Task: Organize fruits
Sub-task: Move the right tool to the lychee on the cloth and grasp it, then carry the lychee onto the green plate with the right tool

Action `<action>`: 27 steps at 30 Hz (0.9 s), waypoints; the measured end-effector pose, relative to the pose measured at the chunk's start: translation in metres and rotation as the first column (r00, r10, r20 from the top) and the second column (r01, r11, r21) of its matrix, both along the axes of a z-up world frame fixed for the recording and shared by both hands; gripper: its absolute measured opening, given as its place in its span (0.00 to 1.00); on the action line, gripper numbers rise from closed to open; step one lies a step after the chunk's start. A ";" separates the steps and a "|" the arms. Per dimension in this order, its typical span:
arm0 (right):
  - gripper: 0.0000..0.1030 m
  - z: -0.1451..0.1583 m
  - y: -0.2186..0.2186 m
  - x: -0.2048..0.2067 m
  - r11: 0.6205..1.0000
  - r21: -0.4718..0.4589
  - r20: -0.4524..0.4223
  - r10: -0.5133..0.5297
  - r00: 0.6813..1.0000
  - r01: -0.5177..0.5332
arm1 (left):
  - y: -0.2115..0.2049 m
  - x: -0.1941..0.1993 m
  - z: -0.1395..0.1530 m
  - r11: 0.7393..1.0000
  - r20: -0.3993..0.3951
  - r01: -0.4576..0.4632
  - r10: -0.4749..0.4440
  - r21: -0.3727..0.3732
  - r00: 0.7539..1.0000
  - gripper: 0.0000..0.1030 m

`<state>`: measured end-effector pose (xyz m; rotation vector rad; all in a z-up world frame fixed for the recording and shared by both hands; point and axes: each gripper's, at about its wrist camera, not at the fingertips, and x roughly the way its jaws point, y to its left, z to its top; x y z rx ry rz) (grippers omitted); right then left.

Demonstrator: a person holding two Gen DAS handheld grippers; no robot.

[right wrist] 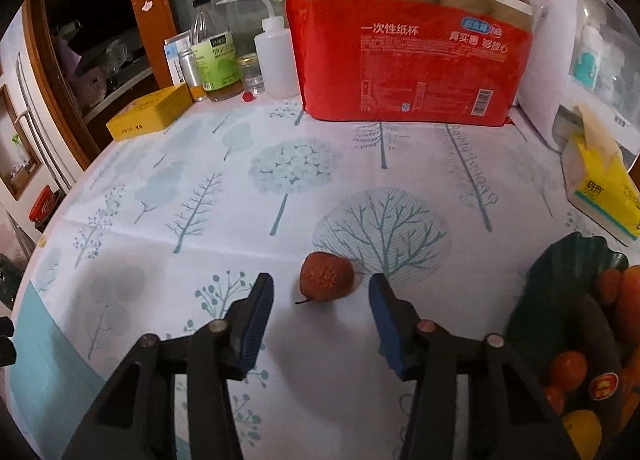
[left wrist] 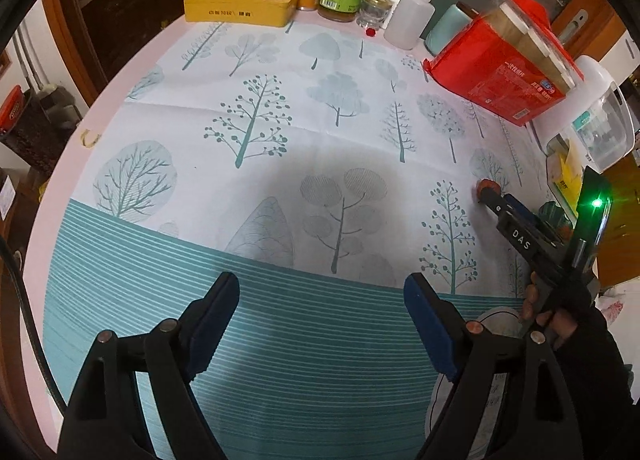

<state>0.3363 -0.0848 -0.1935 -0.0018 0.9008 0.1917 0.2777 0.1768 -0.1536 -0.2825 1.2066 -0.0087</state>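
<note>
My right gripper (right wrist: 320,296) is apart around the small bumpy red fruit (right wrist: 327,277), not touching. It looks light and soft, so I squeeze its round middle gently. My left gripper (left wrist: 320,320) is apart, holding nothing.

White cloth (right wrist: 224,244) printed with pale blue-grey and teal trees; near edge banded in teal with thin white stripes. Rough reddish-brown fruit (right wrist: 327,276) with a dark stem. Dark green leaf-shaped dish (right wrist: 560,272) at near right, heaped with orange, red and yellow fruit. Red pack (right wrist: 412,71) at far side, white lettering, tan cups with white rims showing through clear top. Yellow tin (right wrist: 150,117) at far left. Green-labelled bottle (right wrist: 214,59), amber liquid at its base. Translucent white squeeze bottle (right wrist: 276,59). Black right tool (right wrist: 322,324) with blue pads; left tool (left wrist: 322,324) likewise black and blue.
</note>
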 end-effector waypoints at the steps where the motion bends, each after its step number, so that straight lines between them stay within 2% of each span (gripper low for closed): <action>1: 0.40 -0.002 0.001 0.001 1.000 -0.004 0.000 -0.004 1.000 0.004 | 0.000 0.001 -0.001 1.000 -0.003 0.000 0.000 -0.001 1.000 0.81; 6: 0.29 -0.007 0.003 0.005 1.000 -0.017 0.002 -0.004 1.000 0.005 | 0.000 0.006 -0.008 1.000 -0.015 0.005 -0.005 -0.007 1.000 0.81; 18: 0.28 -0.005 -0.003 0.003 1.000 0.021 -0.016 -0.006 1.000 0.006 | -0.011 0.007 -0.005 1.000 -0.008 0.030 -0.030 0.000 1.000 0.81; 27: 0.28 0.019 -0.019 -0.027 0.997 0.075 -0.002 -0.010 1.000 0.010 | -0.035 -0.006 0.012 0.998 0.029 0.070 -0.070 0.004 0.997 0.81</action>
